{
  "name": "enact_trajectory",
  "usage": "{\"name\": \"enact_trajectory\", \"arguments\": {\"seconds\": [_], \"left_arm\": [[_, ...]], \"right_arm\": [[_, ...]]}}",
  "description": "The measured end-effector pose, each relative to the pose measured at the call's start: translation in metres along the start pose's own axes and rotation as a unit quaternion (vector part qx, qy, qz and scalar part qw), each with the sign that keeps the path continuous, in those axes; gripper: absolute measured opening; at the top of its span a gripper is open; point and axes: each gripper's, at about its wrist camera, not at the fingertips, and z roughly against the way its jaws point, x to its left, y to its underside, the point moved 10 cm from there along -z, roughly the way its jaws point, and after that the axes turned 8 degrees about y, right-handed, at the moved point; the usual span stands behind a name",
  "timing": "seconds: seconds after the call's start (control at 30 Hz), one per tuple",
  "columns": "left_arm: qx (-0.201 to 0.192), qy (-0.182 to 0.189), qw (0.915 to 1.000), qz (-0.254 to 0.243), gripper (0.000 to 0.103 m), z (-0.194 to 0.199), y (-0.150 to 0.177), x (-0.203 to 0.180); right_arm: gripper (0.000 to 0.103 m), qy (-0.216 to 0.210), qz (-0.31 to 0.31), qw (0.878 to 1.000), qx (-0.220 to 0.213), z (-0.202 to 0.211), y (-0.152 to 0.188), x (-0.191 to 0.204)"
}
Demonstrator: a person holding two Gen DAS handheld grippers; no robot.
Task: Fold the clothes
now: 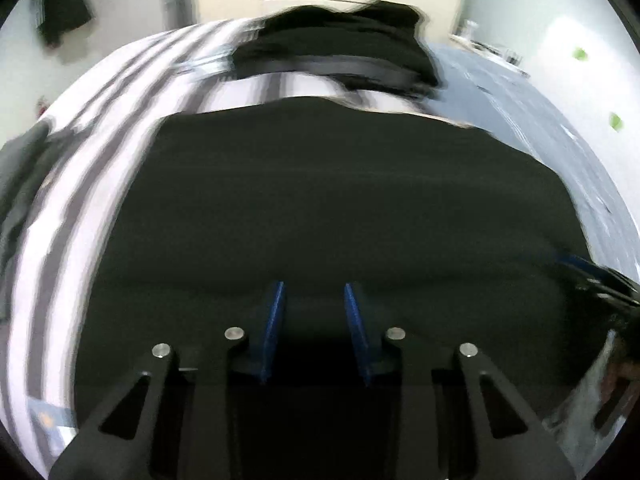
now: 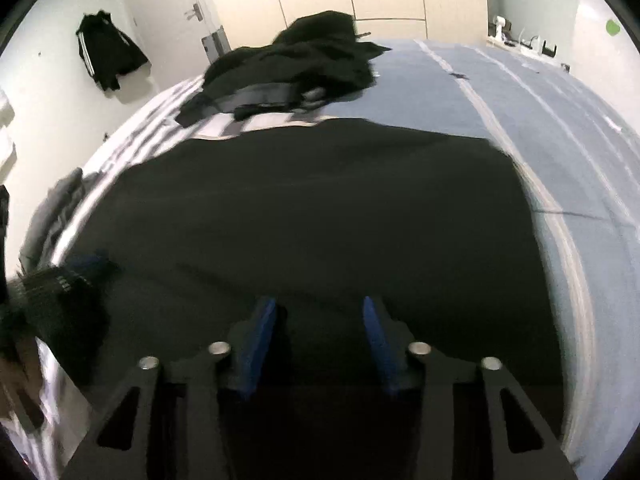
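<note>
A large black garment (image 1: 320,184) lies spread flat on the bed and fills the middle of both views (image 2: 312,200). My left gripper (image 1: 314,286) hovers low over its near part, blue pads apart with only dark cloth visible below the gap. My right gripper (image 2: 320,300) stands the same way further right on the same garment, its pads a little wider apart. Whether cloth sits between either pair of pads is too dark to tell. The right gripper's fingers (image 1: 592,276) show at the left wrist view's right edge. The left gripper's fingers (image 2: 68,272) show at the right wrist view's left edge.
A heap of dark clothes (image 2: 296,68) lies beyond the garment's far edge (image 1: 336,48). The bed has a striped white-and-grey sheet (image 1: 80,160) on the left and a blue cover (image 2: 520,100) on the right. Grey clothing (image 2: 52,208) lies at the bed's left edge. A black jacket (image 2: 108,54) hangs on the wall.
</note>
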Motion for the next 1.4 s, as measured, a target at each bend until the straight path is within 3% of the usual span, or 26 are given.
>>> {"name": "enact_trajectory", "arguments": {"seconds": [0.03, 0.07, 0.1, 0.17, 0.2, 0.27, 0.4, 0.5, 0.57, 0.63, 0.67, 0.7, 0.83, 0.9, 0.97, 1.03, 1.1, 1.23, 1.33, 1.4], "left_arm": [[0.001, -0.015, 0.9998, 0.01, 0.02, 0.003, 0.001, 0.021], [0.002, -0.029, 0.9994, 0.018, 0.02, 0.006, -0.001, 0.036], [0.003, -0.042, 0.9988, 0.024, 0.02, 0.008, -0.004, 0.049], [-0.023, -0.044, 0.9979, 0.042, 0.02, 0.021, -0.028, 0.059], [-0.034, -0.037, 0.9977, 0.045, 0.02, 0.025, -0.037, 0.056], [-0.044, -0.007, 0.9985, 0.032, 0.02, 0.019, -0.06, 0.034], [-0.035, 0.048, 0.9982, -0.007, 0.02, -0.025, -0.093, -0.022], [-0.007, 0.052, 0.9984, -0.02, 0.02, -0.063, -0.098, -0.035], [0.009, 0.033, 0.9992, -0.02, 0.02, -0.083, -0.099, -0.023], [0.013, 0.023, 0.9996, -0.01, 0.02, -0.095, -0.105, -0.002], [0.014, 0.022, 0.9996, -0.012, 0.02, -0.095, -0.106, 0.009], [0.015, 0.021, 0.9995, -0.017, 0.02, -0.095, -0.107, 0.02], [0.018, 0.014, 0.9992, -0.032, 0.018, -0.087, -0.116, 0.049], [0.011, -0.021, 0.9996, -0.017, 0.022, -0.075, -0.126, 0.072], [-0.002, -0.025, 0.9993, 0.029, 0.038, -0.059, -0.129, 0.095], [-0.016, -0.023, 0.9966, 0.078, 0.047, -0.042, -0.132, 0.118], [-0.021, -0.033, 0.9945, 0.097, 0.047, -0.023, -0.126, 0.133], [-0.017, -0.023, 0.9935, 0.11, 0.048, 0.007, -0.095, 0.135], [-0.007, -0.012, 0.9925, 0.121, 0.052, 0.027, -0.057, 0.122], [0.011, -0.01, 0.9923, 0.123, 0.052, 0.031, -0.029, 0.112]], "right_arm": [[0.025, 0.011, 0.001, 1.0, 0.004, 0.003, 0.005, -0.015], [0.012, 0.017, -0.002, 1.0, 0.012, 0.003, 0.01, -0.034], [0.009, 0.031, -0.01, 0.999, 0.018, 0.002, 0.012, -0.051], [0.008, 0.057, -0.032, 0.997, 0.034, 0.002, 0.009, -0.082], [0.016, 0.066, -0.043, 0.997, 0.024, 0.005, -0.004, -0.088], [0.017, 0.083, -0.066, 0.994, 0.002, 0.014, -0.033, -0.099], [0.017, 0.03, -0.029, 0.999, -0.021, -0.007, -0.084, -0.046], [0.018, -0.003, 0.01, 1.0, -0.012, -0.047, -0.106, 0.009], [0.018, -0.003, 0.026, 1.0, 0.002, -0.073, -0.109, 0.025], [0.018, 0.013, 0.02, 0.999, 0.028, -0.104, -0.105, 0.018], [0.016, 0.002, 0.002, 1.0, 0.03, -0.109, -0.106, 0.012], [0.016, -0.006, -0.008, 1.0, 0.028, -0.11, -0.109, 0.006], [0.016, 0.031, -0.002, 0.999, 0.016, -0.104, -0.115, -0.034], [0.01, 0.03, -0.038, 0.999, 0.024, -0.101, -0.11, -0.074], [0.004, 0.046, -0.05, 0.997, 0.022, -0.096, -0.111, -0.094], [0.009, 0.07, -0.054, 0.996, 0.016, -0.084, -0.112, -0.116], [0.031, 0.097, -0.076, 0.992, 0.011, -0.067, -0.106, -0.145], [0.034, 0.097, -0.134, 0.986, 0.019, -0.034, -0.077, -0.179], [0.036, 0.088, -0.148, 0.985, 0.02, -0.003, -0.046, -0.181], [0.043, 0.077, -0.139, 0.987, 0.027, 0.013, -0.022, -0.168]]}}
